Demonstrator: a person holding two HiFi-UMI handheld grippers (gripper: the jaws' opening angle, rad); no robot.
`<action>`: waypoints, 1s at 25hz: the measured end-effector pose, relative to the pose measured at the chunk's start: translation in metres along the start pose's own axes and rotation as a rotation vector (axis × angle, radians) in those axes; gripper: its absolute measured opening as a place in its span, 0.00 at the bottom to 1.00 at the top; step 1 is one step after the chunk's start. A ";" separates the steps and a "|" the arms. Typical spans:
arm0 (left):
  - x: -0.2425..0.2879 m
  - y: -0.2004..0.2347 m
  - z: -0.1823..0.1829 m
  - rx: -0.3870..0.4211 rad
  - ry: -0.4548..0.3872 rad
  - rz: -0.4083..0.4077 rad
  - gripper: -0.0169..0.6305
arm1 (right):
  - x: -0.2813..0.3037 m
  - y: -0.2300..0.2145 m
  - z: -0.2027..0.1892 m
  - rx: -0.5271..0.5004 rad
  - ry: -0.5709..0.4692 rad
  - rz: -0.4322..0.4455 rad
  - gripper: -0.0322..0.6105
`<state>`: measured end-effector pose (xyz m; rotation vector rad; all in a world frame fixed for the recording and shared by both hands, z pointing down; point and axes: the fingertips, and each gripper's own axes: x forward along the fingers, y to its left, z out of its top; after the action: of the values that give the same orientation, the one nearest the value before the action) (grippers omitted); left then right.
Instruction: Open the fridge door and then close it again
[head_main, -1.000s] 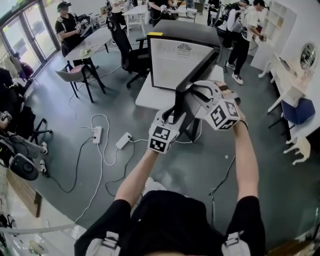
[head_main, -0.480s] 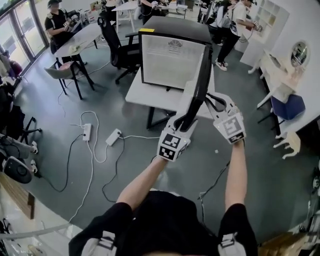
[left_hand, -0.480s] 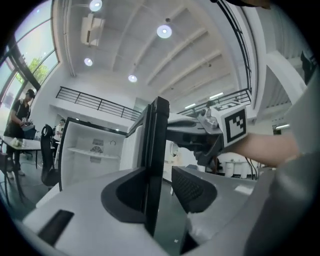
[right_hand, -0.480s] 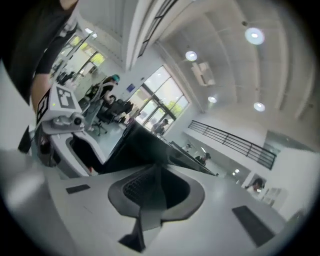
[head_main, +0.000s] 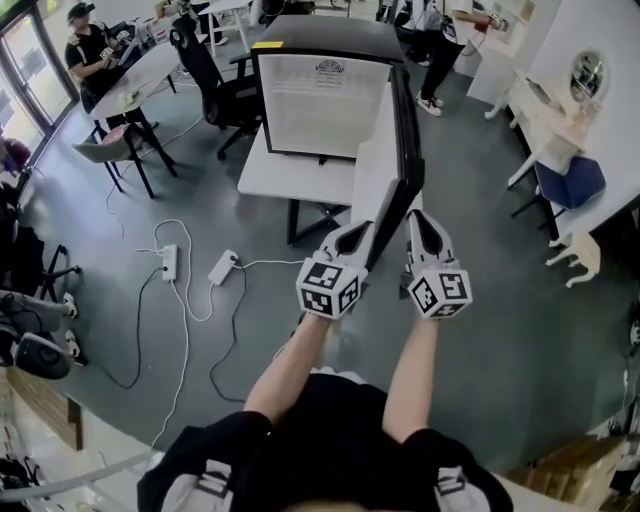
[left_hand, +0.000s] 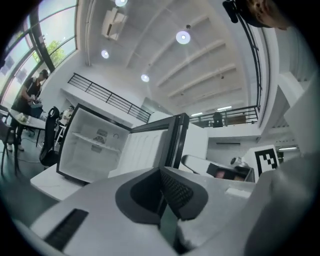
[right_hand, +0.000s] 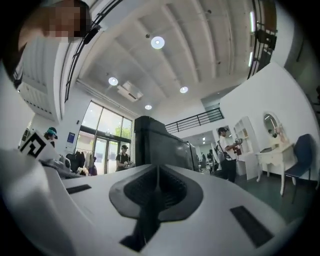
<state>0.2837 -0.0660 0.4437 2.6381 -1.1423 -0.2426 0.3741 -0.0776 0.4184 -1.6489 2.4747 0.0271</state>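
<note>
A black mini fridge (head_main: 320, 95) with a white inside stands on a white table (head_main: 285, 180). Its door (head_main: 380, 170) stands wide open, its edge pointing toward me. My left gripper (head_main: 352, 240) sits at the door's free edge on the white inner side, jaws shut with nothing between them. My right gripper (head_main: 420, 222) is level beside the door's dark outer face; its jaws are closing and hold nothing. The left gripper view shows the open fridge (left_hand: 92, 145) and door (left_hand: 152, 147) beyond the left gripper (left_hand: 162, 192). The right gripper view shows the dark door (right_hand: 157, 142) ahead of the right gripper (right_hand: 157, 192).
Power strips and cables (head_main: 222, 268) lie on the grey floor to the left. An office chair (head_main: 215, 80) and desks with people stand behind the fridge. A white dressing table (head_main: 545, 110) and a blue chair (head_main: 565, 185) are at the right.
The door has swung further open toward me. Both grippers' jaws have closed. The right gripper has rolled over and dropped beside the door's outer face.
</note>
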 end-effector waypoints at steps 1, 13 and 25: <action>-0.005 0.003 -0.001 0.005 -0.002 0.015 0.03 | -0.007 0.000 -0.009 0.011 0.008 -0.012 0.05; -0.022 0.007 -0.022 0.047 0.016 0.063 0.03 | -0.037 -0.013 -0.036 0.034 0.049 -0.064 0.04; 0.003 -0.006 -0.049 0.218 0.129 0.071 0.17 | -0.016 -0.022 -0.014 -0.013 0.062 -0.037 0.05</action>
<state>0.3026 -0.0556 0.4888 2.7435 -1.2809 0.0692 0.3989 -0.0729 0.4362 -1.7252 2.4932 -0.0125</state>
